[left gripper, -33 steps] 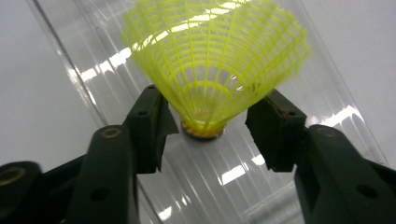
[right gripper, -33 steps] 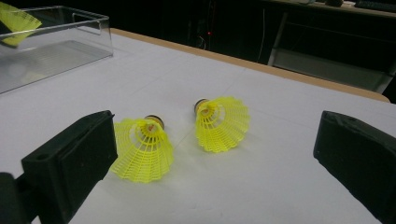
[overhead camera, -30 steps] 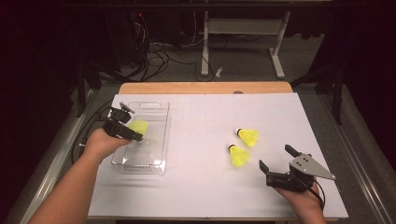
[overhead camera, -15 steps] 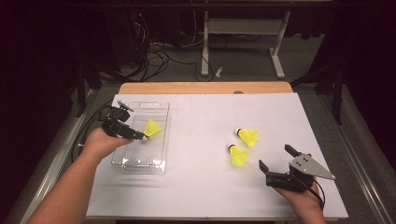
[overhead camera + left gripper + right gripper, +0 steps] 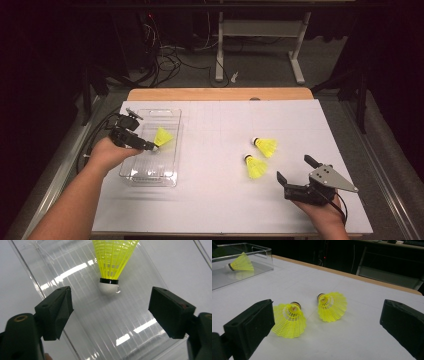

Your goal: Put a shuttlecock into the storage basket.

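Lying free in the clear tray (image 5: pixel 172 176), just ahead of the left gripper (image 5: pixel 154 148) whose jaws have just been opening wide, the shuttlecock (image 5: pixel 113 257) looks released there for collecting

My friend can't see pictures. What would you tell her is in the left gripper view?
A yellow shuttlecock lies in a clear plastic tray, its white cork tip toward the camera. The left gripper hangs just above it; its two black jaws have just been opening and stand wide apart, clear of the shuttlecock. White table shows around the tray.
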